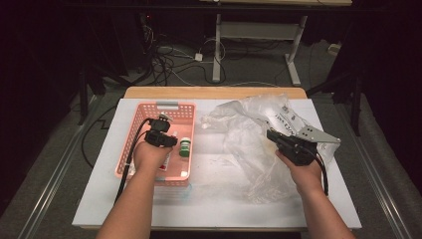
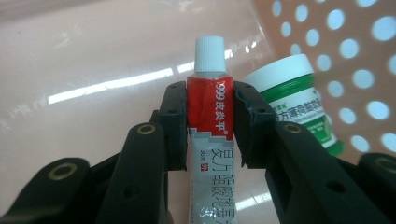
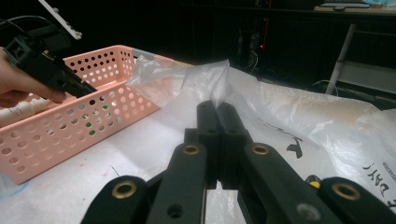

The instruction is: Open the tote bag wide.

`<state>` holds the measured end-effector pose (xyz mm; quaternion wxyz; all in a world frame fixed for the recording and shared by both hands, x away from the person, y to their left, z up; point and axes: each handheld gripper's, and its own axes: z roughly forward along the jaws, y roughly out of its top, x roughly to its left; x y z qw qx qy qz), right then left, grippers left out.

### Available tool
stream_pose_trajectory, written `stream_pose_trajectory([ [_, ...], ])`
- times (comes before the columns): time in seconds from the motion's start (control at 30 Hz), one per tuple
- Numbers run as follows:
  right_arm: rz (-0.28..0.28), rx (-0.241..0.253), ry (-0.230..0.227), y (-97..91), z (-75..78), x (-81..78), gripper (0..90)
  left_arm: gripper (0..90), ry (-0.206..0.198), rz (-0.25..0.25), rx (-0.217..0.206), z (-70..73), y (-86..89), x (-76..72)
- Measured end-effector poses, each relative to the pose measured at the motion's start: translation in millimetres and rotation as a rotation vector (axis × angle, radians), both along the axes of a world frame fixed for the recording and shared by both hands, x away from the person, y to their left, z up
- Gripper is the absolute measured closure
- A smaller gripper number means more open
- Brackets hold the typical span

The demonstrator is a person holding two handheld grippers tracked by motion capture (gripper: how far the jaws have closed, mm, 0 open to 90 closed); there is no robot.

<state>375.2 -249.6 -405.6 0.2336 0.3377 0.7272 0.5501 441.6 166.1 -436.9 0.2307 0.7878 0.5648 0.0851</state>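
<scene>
My left gripper (image 2: 207, 119) is shut on a red-and-silver ointment tube (image 2: 208, 135) with a white cap, held inside the pink perforated basket (image 1: 137, 117). In the high view the left gripper (image 1: 161, 135) hovers over the basket's middle. A small green-and-white jar (image 2: 299, 100) lies on the basket floor just beside the tube, and the jar (image 1: 185, 147) shows by the basket's right wall. My right gripper (image 3: 217, 123) is shut on a fold of the clear plastic bag (image 3: 299, 109), which it pinches and lifts. The bag (image 1: 249, 129) sprawls over the right half of the white table.
The white table top (image 1: 209, 199) has bare room along its front edge and between basket and bag. A wooden strip (image 1: 214, 92) runs along the far edge. Cables and desk legs (image 1: 216, 55) lie on the dark floor beyond. The left hand (image 3: 18, 86) shows over the basket.
</scene>
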Motion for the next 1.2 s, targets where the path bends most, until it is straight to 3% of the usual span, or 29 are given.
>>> stream_pose_trajectory([
  [0.17, 0.003, -0.004, -0.007, 1.5, 0.3, -0.9, 90.0, 66.6, -0.036, 0.002, -0.026, 6.4, 5.8, -5.7],
  [0.33, 0.009, -0.006, -0.015, 1.3, 1.2, -1.8, 90.0, 66.6, -0.104, -0.016, -0.045, 16.5, 9.8, -14.7],
  [0.47, 0.003, -0.004, -0.01, 1.2, 0.6, -1.2, 90.0, 66.6, -0.132, -0.033, -0.019, 19.1, 10.6, -19.7],
  [0.63, 0.005, -0.009, -0.015, 1.9, 0.9, -1.7, 90.0, 66.6, -0.166, -0.049, -0.057, 21.0, 12.8, -25.2],
  [0.77, 0.0, -0.001, -0.007, 0.2, 0.8, -1.2, 90.0, 66.6, -0.23, -0.082, -0.062, 29.5, 13.7, -35.6],
  [1.03, -0.002, -0.003, -0.011, 0.5, 1.0, -2.2, 90.0, 66.6, -0.341, -0.097, -0.116, 40.0, 17.9, -56.6],
  [1.2, -0.005, -0.003, -0.014, -0.2, 0.6, -2.8, 90.0, 66.6, -0.377, -0.116, -0.138, 42.9, 18.4, -70.2],
])
